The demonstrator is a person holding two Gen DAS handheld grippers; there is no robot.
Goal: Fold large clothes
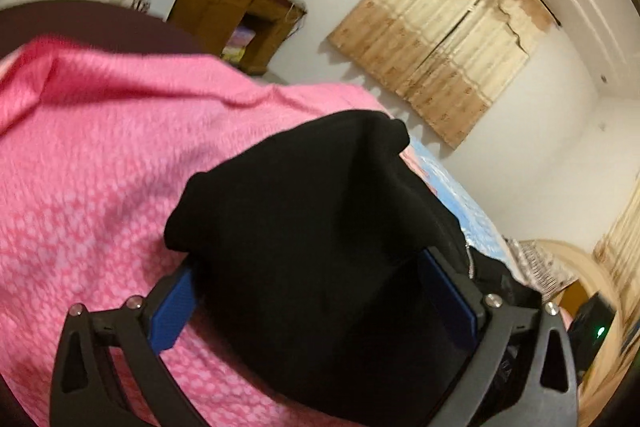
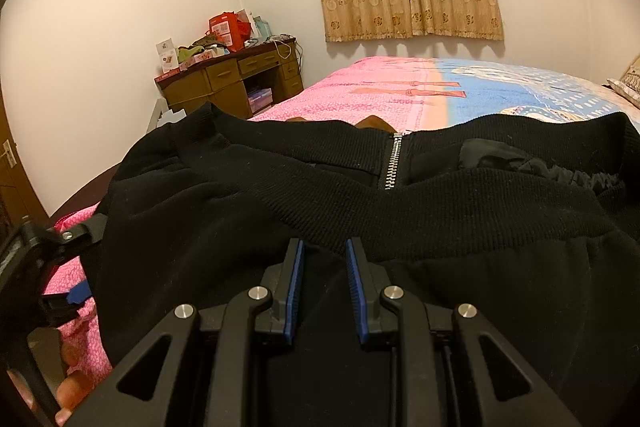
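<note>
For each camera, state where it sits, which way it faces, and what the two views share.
Left wrist: on the left gripper, tilted, looking across the pink bedspread toward the curtain; black jacket lies between its wide-apart fingers.
Right wrist: on the right gripper, level over the jacket toward the desk; the left gripper and person's fingers show.
Shared: jacket, bedspread, desk, curtain.

A bed (image 2: 400, 87) with a pink and blue bedspread (image 2: 472, 89) carries a black zip-up jacket (image 2: 224, 195), bunched across its near, pink end.
</note>
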